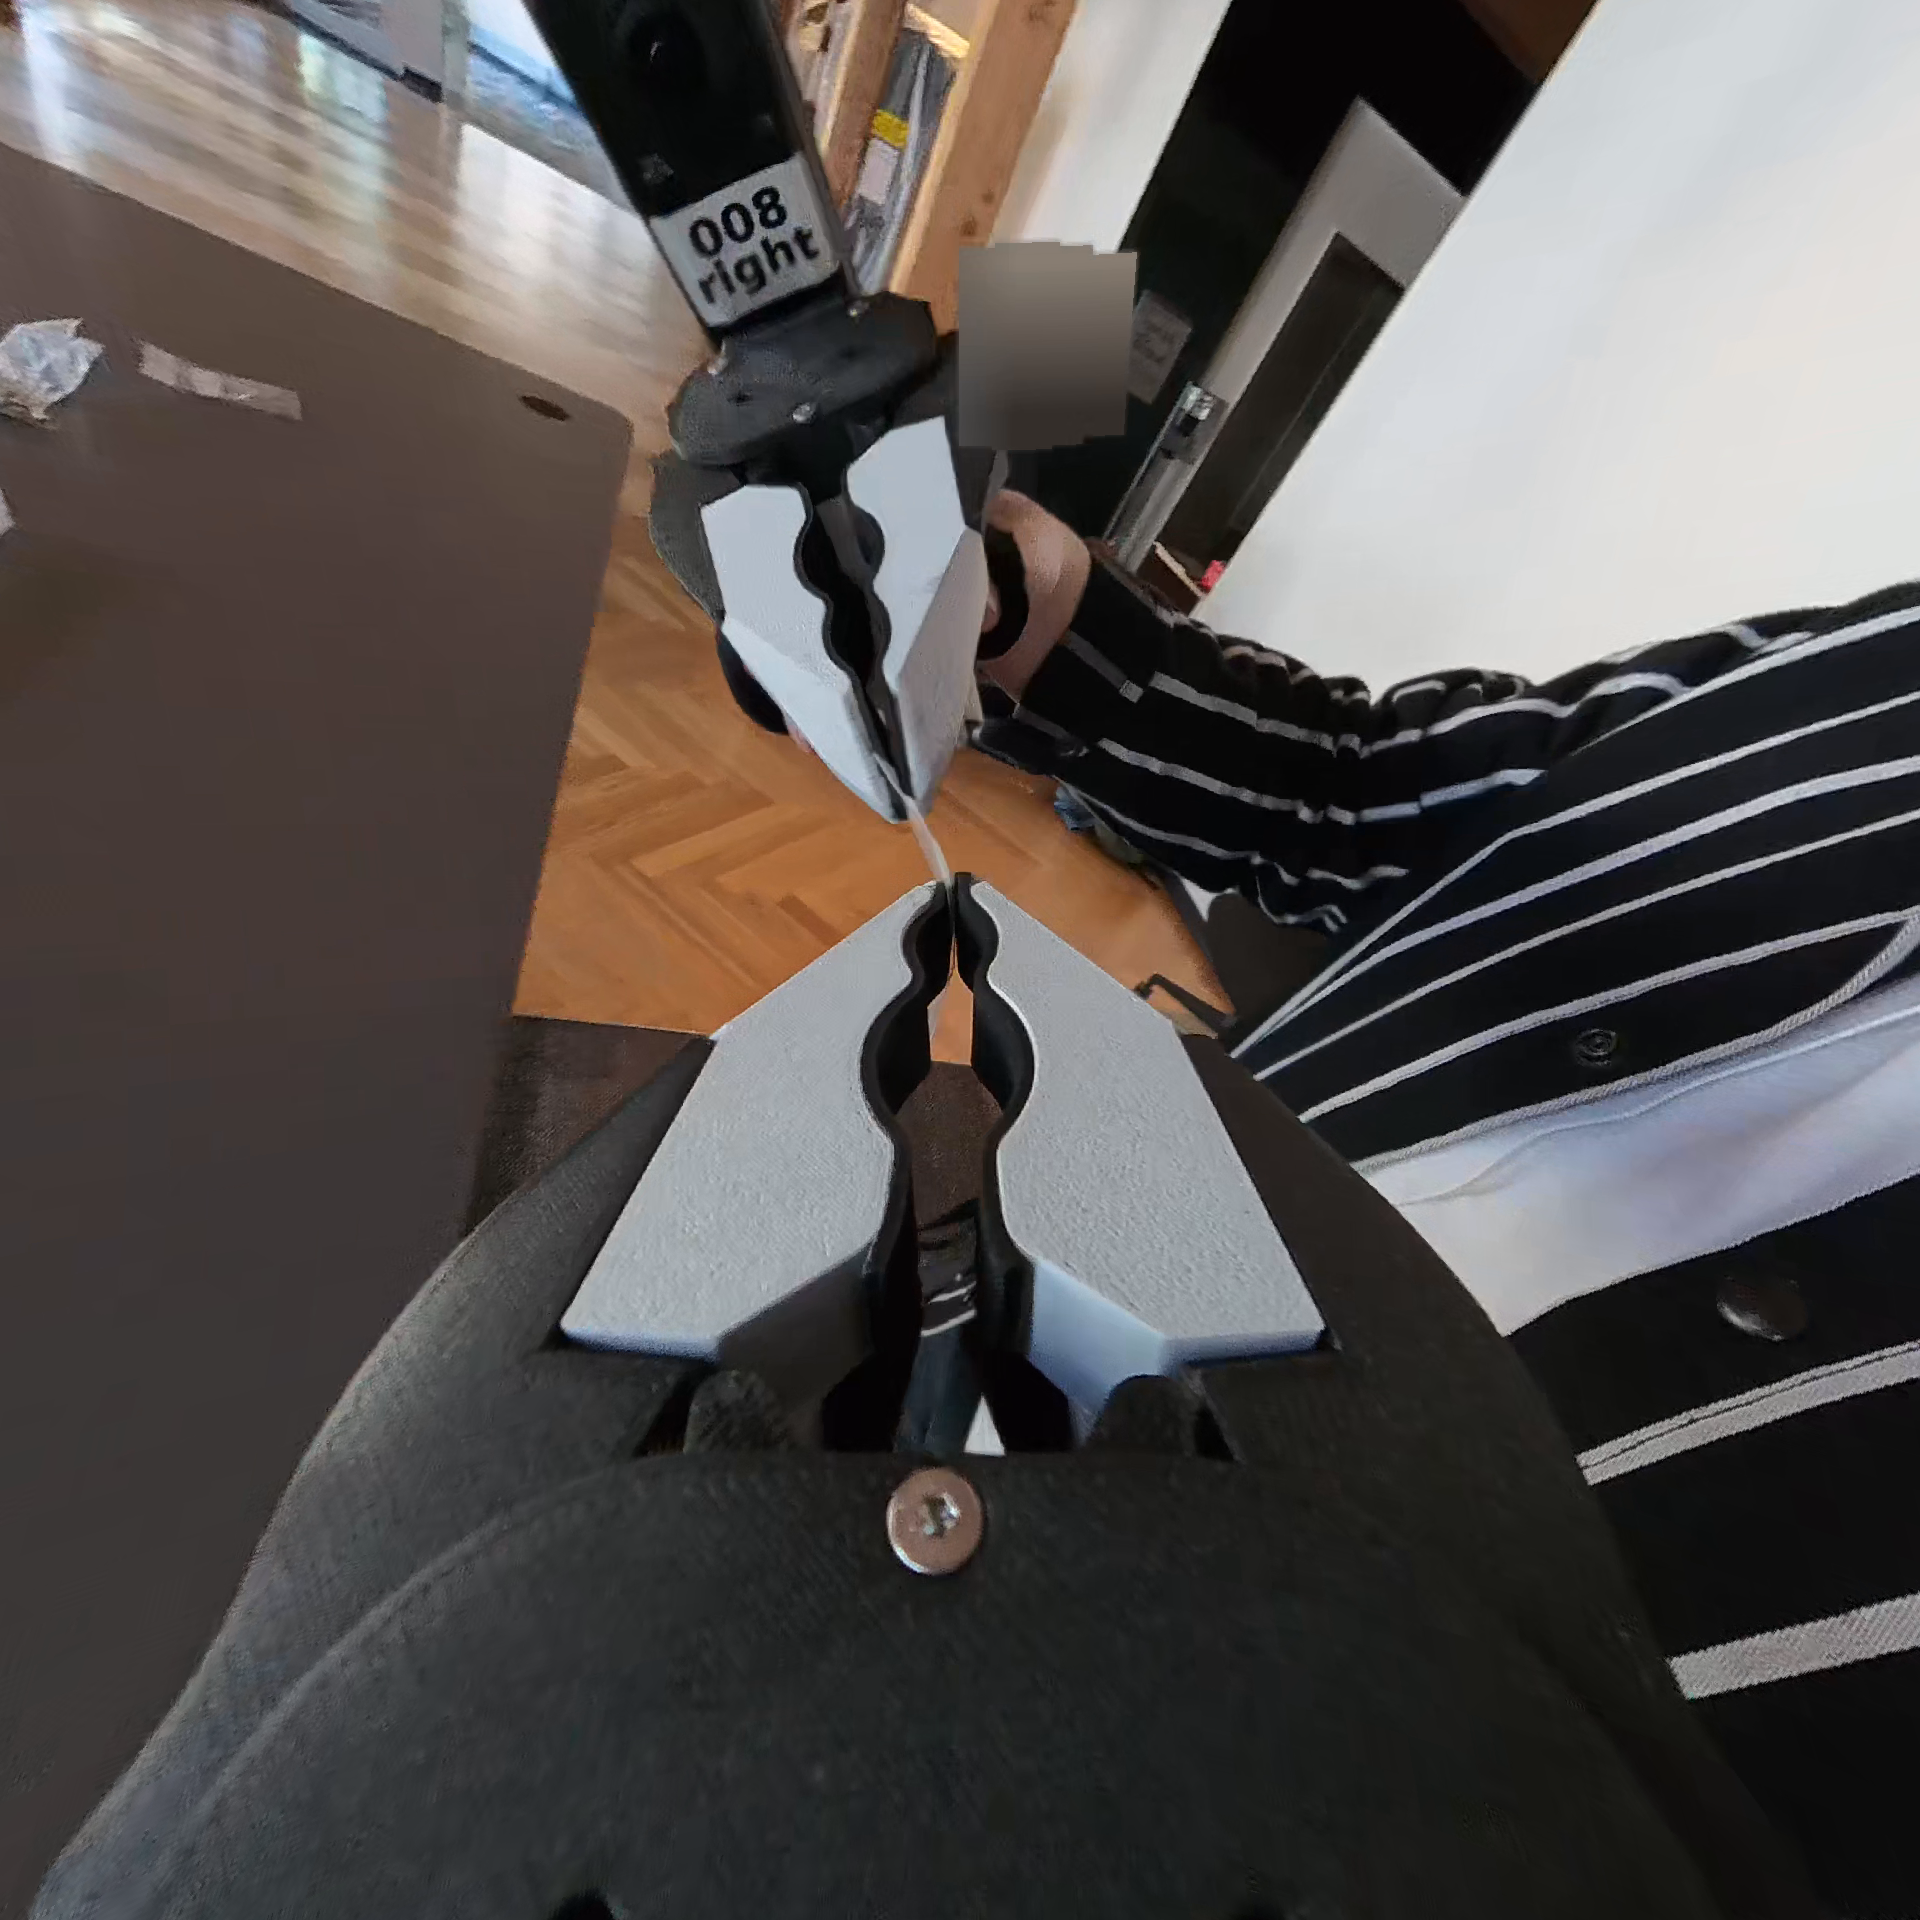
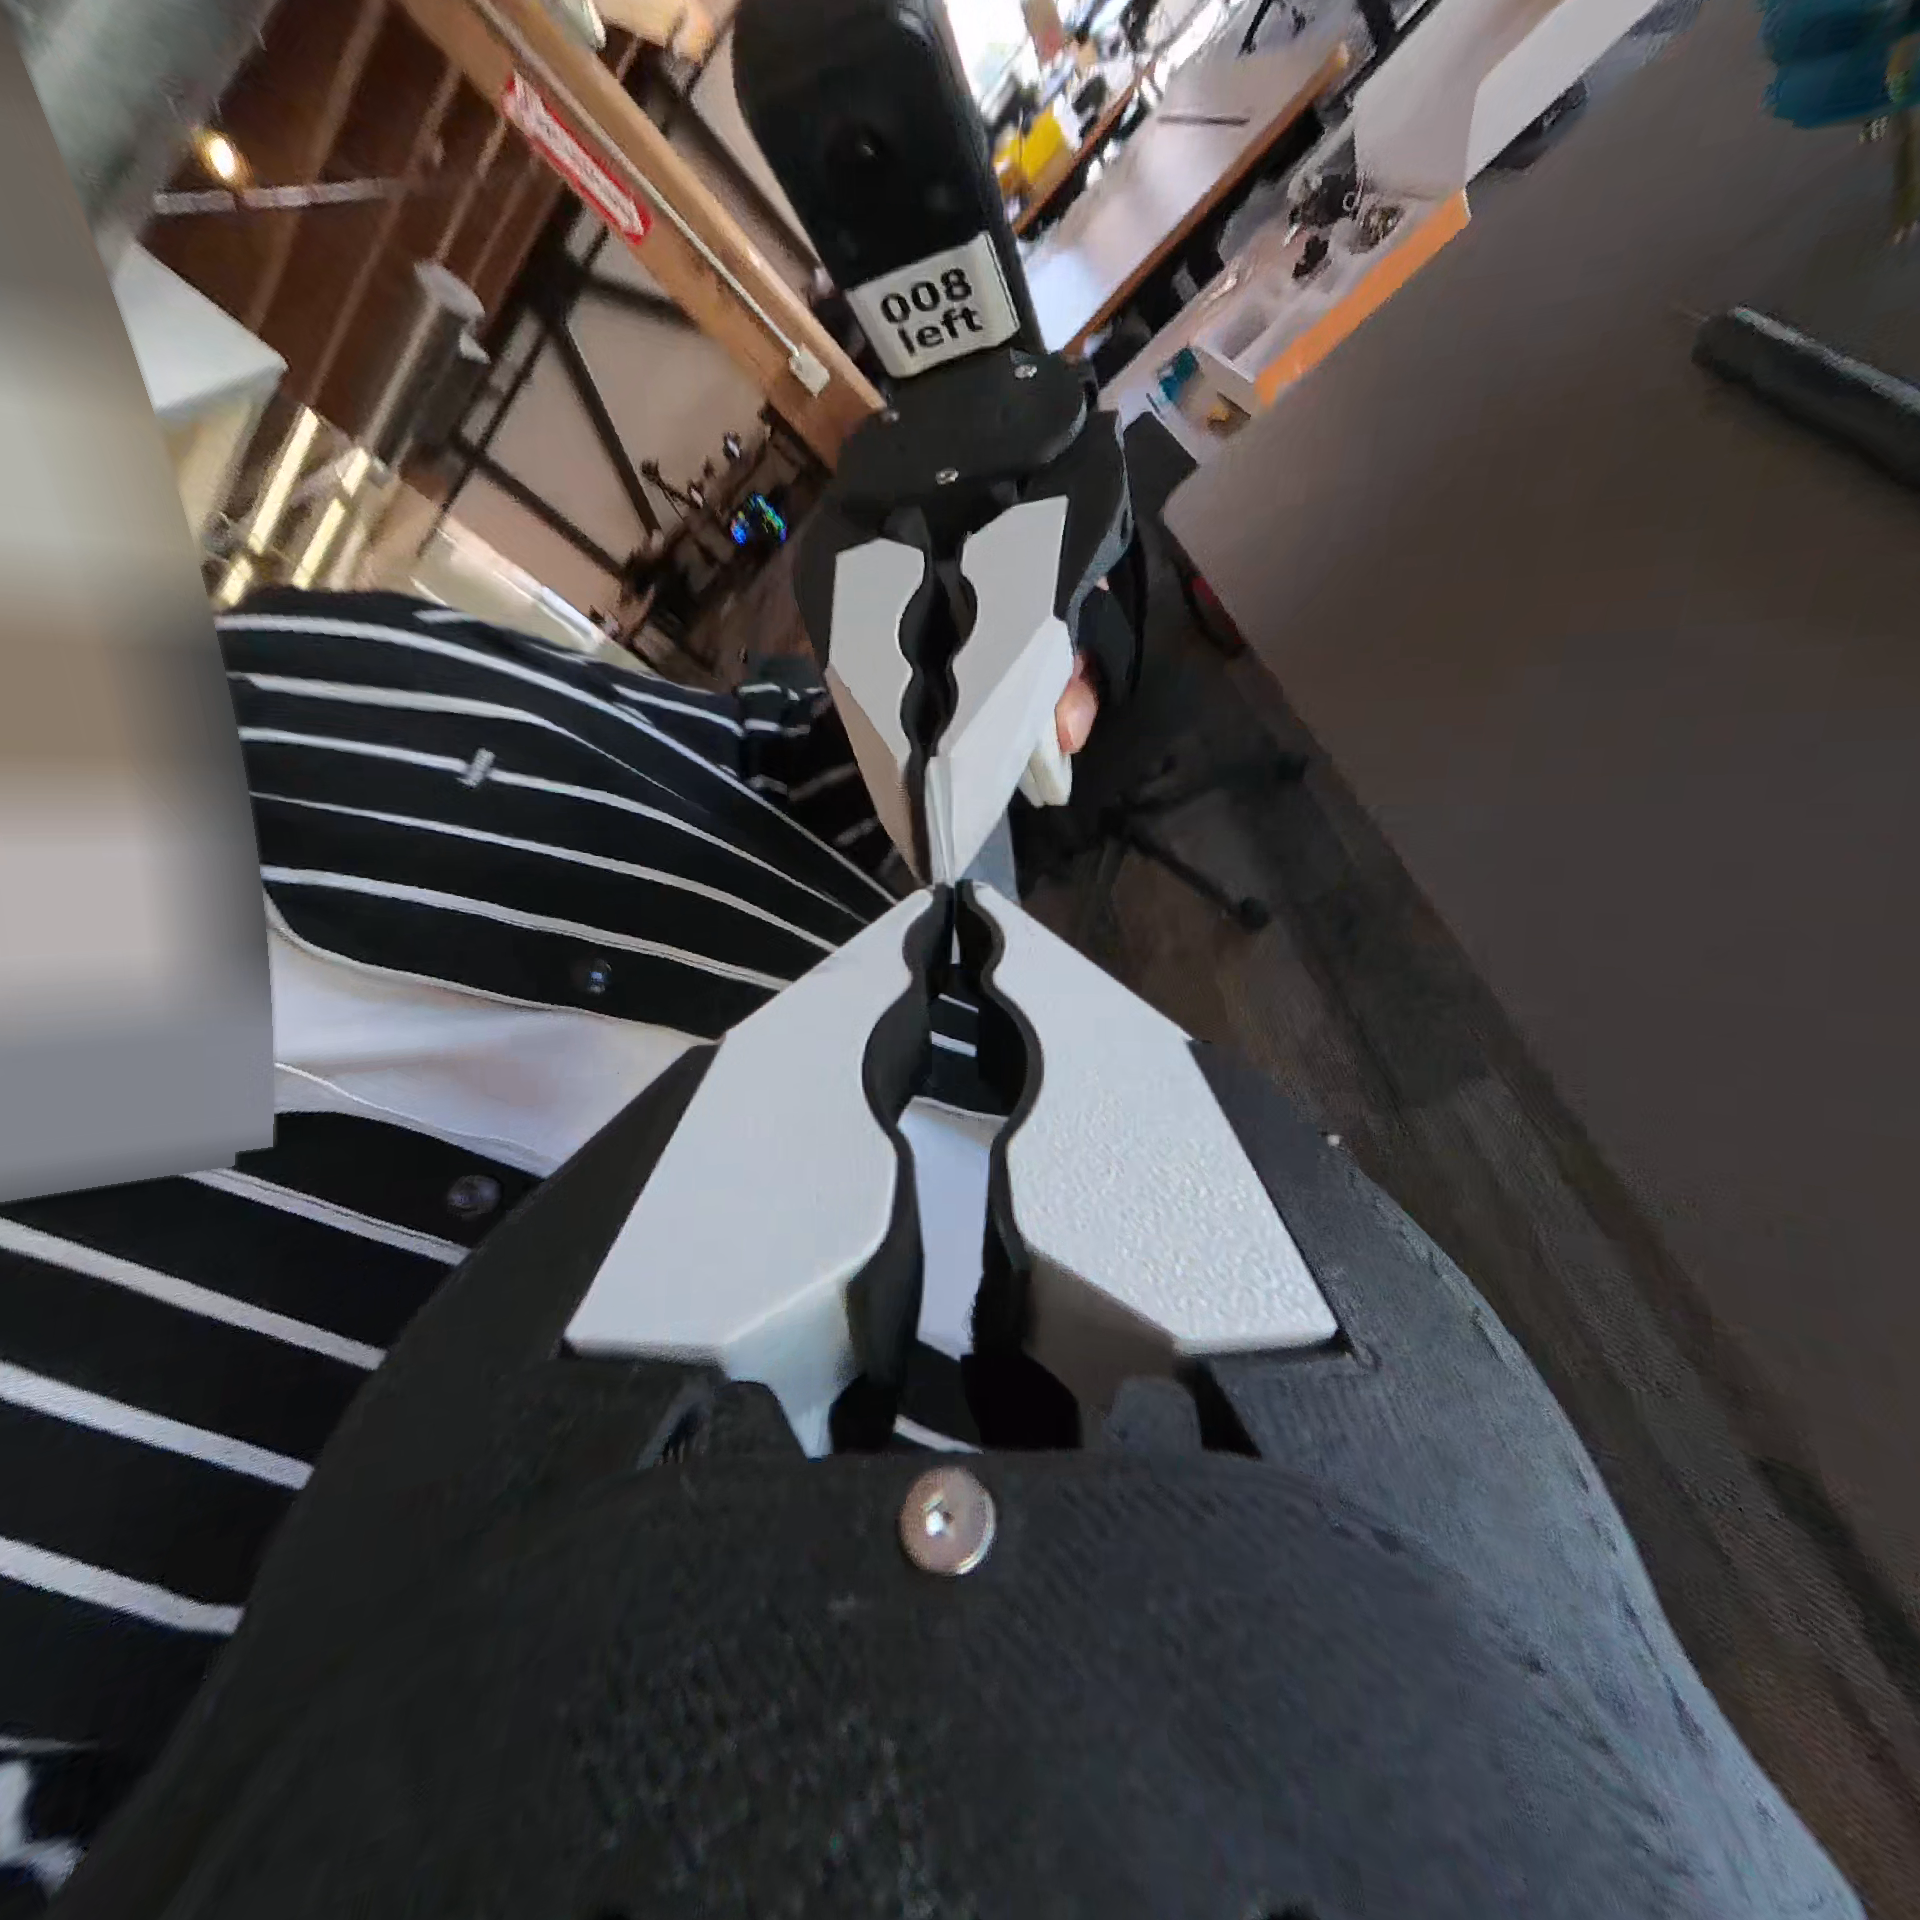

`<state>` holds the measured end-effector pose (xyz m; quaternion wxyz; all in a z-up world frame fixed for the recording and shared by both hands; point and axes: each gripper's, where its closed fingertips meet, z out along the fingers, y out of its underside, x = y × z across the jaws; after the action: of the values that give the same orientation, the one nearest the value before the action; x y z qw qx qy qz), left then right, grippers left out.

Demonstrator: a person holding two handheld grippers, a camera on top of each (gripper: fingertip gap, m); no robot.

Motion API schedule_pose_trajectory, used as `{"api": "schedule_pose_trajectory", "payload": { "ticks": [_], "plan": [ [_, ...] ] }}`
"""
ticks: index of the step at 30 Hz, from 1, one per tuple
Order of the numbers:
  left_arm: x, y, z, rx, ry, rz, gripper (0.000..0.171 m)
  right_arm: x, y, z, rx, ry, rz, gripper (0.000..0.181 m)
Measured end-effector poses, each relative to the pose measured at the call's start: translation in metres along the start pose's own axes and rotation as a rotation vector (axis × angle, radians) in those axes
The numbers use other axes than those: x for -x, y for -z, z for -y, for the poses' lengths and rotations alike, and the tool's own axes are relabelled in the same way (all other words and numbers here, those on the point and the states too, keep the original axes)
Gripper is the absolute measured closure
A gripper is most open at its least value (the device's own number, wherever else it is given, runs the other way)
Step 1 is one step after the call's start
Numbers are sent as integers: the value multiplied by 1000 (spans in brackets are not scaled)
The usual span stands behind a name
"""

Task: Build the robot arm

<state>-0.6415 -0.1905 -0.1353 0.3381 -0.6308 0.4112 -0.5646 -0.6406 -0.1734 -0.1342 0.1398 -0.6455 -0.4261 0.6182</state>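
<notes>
A dark brown table (image 1: 260, 727) lies beside both tongs; the left tongs (image 1: 951, 888) and right tongs (image 1: 909, 805) face tip to tip, each closed on one end of a thin white strip (image 1: 932, 850) stretched between them.

Both grippers (image 1: 951, 894) have chunky black bodies, white wavy-edged fingers (image 1: 769, 1164), a silver screw (image 1: 933, 1519) behind them, plus black-and-white striped sleeves (image 1: 1299, 748).
</notes>
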Motion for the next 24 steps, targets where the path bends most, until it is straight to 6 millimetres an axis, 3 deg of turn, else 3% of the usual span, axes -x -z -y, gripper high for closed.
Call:
{"api": "schedule_pose_trajectory", "payload": {
  "ticks": [5, 8, 10, 11, 14, 17, 19, 24],
  "plan": [
    [53, -29, 9, 40, 57, 147, 171, -41, 44, 5, 19, 84, -55, 181],
    [109, -33, 20, 20, 58, 437, 145, -89, 88, 5, -15, 80, -236, 181],
    [128, -39, 28, -37, 89, 569, 170, -119, 119, 3, -29, 88, -356, 181],
    [131, -49, 35, -97, 126, 575, 171, -128, 130, 2, -31, 86, -373, 181],
    [146, -89, 46, -224, 279, 548, 171, -148, 157, -1, -33, 80, -417, 181],
    [179, -121, 47, -276, 381, 627, 166, -165, 174, -3, -1, 159, -481, 181],
    [196, -135, 47, -312, 449, 686, 157, -167, 180, -1, -4, 202, -488, 181],
    [217, -158, 56, -412, 511, 686, 156, -177, 195, 5, 20, 419, -591, 181]
  ]
}}
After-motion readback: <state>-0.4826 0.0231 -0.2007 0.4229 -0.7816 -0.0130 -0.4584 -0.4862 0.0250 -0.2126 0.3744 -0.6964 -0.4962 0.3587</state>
